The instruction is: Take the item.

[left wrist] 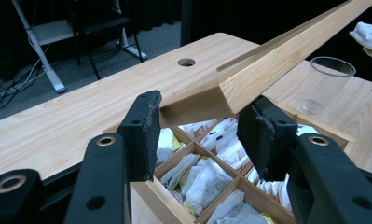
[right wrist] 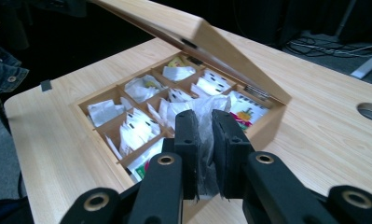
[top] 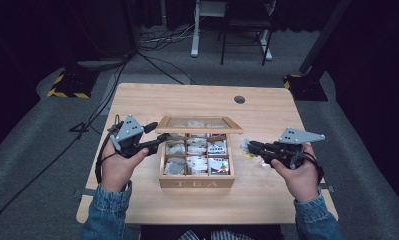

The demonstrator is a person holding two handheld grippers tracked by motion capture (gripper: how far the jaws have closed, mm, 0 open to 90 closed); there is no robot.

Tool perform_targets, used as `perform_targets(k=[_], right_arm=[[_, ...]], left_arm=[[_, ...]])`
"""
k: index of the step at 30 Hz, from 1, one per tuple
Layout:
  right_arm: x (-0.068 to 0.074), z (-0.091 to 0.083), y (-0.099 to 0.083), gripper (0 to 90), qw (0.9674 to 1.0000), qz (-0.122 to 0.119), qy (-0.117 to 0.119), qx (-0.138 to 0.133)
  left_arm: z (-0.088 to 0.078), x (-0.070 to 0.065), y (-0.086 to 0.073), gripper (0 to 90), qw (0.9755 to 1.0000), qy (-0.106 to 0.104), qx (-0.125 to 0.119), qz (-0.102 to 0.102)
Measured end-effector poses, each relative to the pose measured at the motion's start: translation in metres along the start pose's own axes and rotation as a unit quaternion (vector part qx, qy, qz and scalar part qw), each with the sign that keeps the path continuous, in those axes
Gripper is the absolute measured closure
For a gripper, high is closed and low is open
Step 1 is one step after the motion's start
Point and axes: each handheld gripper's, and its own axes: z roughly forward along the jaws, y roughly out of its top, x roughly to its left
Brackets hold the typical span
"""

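Observation:
A wooden tea box [top: 197,182] marked TEA stands mid-table, its compartments full of tea bags. Its glass-paned lid [top: 199,123] is raised partway. My left gripper [top: 156,134] is open at the lid's front left corner. In the left gripper view that lid [left wrist: 286,56] corner hangs between the spread fingers of this gripper [left wrist: 197,130]; whether they touch it is unclear. Right of the box, my right gripper [top: 248,146] is shut on a pale tea bag [right wrist: 203,116]. The right gripper view has this gripper [right wrist: 201,140] just outside the box wall [right wrist: 267,123].
A clear plastic cup [left wrist: 330,70] stands on the table right of the box, near the right gripper. The wooden table [top: 187,97] has a round cable hole [top: 239,99] at the back. Cables and furniture legs lie on the floor beyond the far edge.

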Motion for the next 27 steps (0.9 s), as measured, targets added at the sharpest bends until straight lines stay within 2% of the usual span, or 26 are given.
perform_targets(k=[7,13,16,21,27], right_arm=[[-0.012,-0.011,-0.012,81.2,0.9997,0.015,-0.018,-0.001],[-0.023,-0.022,-0.015,81.2,0.9985,0.019,-0.051,-0.004],[-0.029,-0.026,-0.019,81.2,0.9970,0.021,-0.074,0.000],[-0.038,-0.028,-0.024,81.2,0.9956,0.034,-0.088,0.005],[-0.048,-0.027,-0.032,81.2,0.9925,0.042,-0.112,0.025]], left_arm=[[0.000,0.000,0.000,49.8,1.0000,0.000,0.000,0.000],[0.000,0.000,0.000,49.8,1.0000,0.000,0.001,0.001],[0.000,0.000,0.000,49.8,1.0000,0.000,0.002,0.002],[0.000,0.000,-0.001,49.8,1.0000,0.000,0.002,0.002],[0.000,0.000,-0.001,49.8,1.0000,-0.001,0.003,0.003]])
